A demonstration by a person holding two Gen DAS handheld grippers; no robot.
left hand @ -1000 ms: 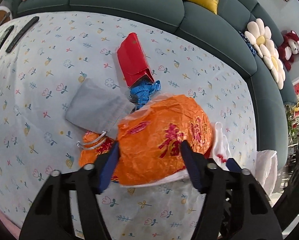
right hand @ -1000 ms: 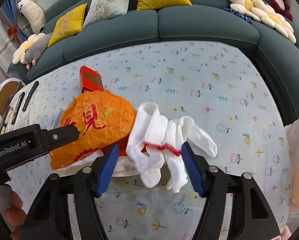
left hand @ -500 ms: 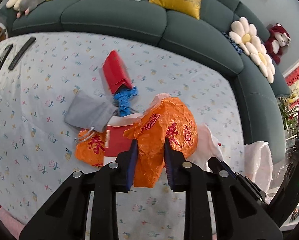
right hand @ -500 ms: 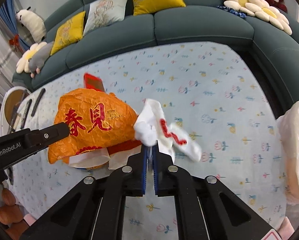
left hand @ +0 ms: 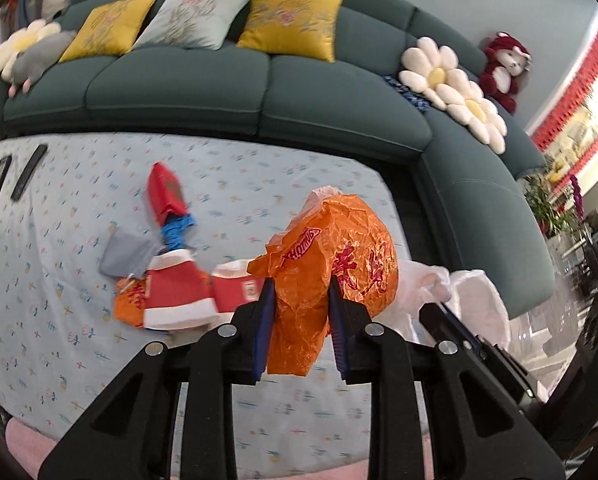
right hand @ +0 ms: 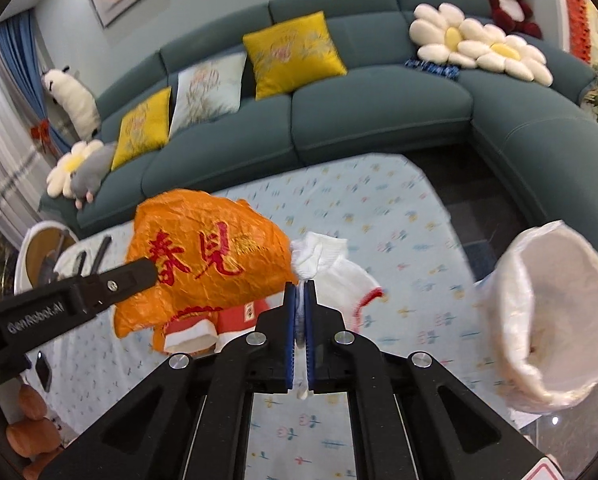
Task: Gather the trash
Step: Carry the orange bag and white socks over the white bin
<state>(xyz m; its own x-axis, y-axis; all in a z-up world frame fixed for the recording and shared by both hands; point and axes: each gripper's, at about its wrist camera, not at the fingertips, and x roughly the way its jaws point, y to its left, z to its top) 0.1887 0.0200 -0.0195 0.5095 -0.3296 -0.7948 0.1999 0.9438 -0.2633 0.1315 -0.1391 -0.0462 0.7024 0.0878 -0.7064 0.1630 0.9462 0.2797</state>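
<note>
The orange bag (left hand: 335,264) is thin crinkled plastic with red characters, bunched into a rounded lump and lifted above the table (left hand: 59,264). The left gripper (left hand: 301,320) is clamped on its lower part, the blue pads pressing in on both sides with plastic bulging between them. Just to its right, the white sock (right hand: 331,272) is soft ribbed cloth with a red band near its cuff; the right gripper (right hand: 299,312) is pinched tight on it, fingers almost together with only a fold of cloth between.

Left on the floral tablecloth are a red and white pouch (left hand: 177,298), a smaller orange wrapper (left hand: 129,306) beneath it, a grey drawstring bag (left hand: 125,252), a red box (left hand: 165,194) and a crumpled blue strip (left hand: 177,230), all clustered and touching. Two dark remotes (left hand: 29,176) lie well apart near the far left edge.

To the right, beyond the table's edge, a bin lined with a white plastic bag (right hand: 551,312) stands with its mouth wide open, near the sock. A teal sofa (right hand: 379,100) curves around the table's far and right sides, with a dark strip of floor between.
</note>
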